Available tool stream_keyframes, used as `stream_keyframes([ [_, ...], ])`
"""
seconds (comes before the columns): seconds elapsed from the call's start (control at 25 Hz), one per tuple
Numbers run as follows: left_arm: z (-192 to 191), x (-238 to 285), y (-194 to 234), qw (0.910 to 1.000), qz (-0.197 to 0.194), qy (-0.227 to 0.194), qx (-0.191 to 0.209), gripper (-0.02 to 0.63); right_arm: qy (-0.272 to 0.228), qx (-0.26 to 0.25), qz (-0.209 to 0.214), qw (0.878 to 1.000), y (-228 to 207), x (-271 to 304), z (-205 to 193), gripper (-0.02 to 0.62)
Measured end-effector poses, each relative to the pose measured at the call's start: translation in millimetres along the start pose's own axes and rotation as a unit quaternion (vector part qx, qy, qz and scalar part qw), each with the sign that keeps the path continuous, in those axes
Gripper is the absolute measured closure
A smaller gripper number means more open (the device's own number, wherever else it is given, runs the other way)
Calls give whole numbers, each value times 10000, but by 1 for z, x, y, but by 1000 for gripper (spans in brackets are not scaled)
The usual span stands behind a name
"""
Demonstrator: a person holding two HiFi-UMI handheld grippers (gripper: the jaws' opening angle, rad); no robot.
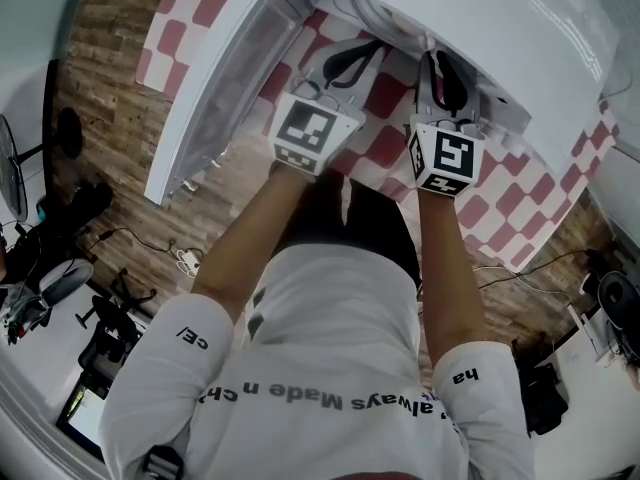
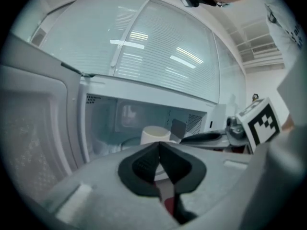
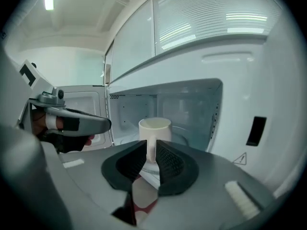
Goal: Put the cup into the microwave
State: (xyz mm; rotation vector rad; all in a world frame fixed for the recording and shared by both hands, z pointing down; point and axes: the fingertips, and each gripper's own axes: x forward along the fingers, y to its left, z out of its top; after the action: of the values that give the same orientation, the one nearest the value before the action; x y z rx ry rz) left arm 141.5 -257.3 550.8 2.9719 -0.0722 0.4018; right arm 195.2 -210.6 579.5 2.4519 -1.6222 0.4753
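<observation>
The cup [image 3: 154,128] stands upright at the mouth of the microwave [image 3: 249,71], straight ahead of the right tool [image 3: 151,147]; its handle points back toward that tool, and the two jaws pinch the handle between them, one pad on each side; the open cavity [image 3: 192,109] lies directly beyond the cup, so the line from tool through handle to cup runs straight inward. From the left gripper view the cup [image 2: 156,134] appears already past the door frame, inside the cavity; whether its base rests on the cavity floor cannot be told. The left tool [image 2: 159,147] hangs just beside the right one, on the side of the swung-open door [image 1: 215,88]; its jaws are pressed together on nothing. The right hand is plainly the nearer and the one at work; the coming move, in my judgement, is to set the cup down, part the jaws and draw straight back along the handle's line.
</observation>
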Motion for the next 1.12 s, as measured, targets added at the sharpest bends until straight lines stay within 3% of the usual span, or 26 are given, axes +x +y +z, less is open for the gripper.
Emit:
stream_keyframes([
  [0.6,69,-58,-62,9989,-401,-52,-234,603,218,-244,774,9965,22,-87,66,543],
  [1.12,149,-102,-88,9978,-476,-439,-154,603,-316,-443,1230,9909,45,-150,172,555],
])
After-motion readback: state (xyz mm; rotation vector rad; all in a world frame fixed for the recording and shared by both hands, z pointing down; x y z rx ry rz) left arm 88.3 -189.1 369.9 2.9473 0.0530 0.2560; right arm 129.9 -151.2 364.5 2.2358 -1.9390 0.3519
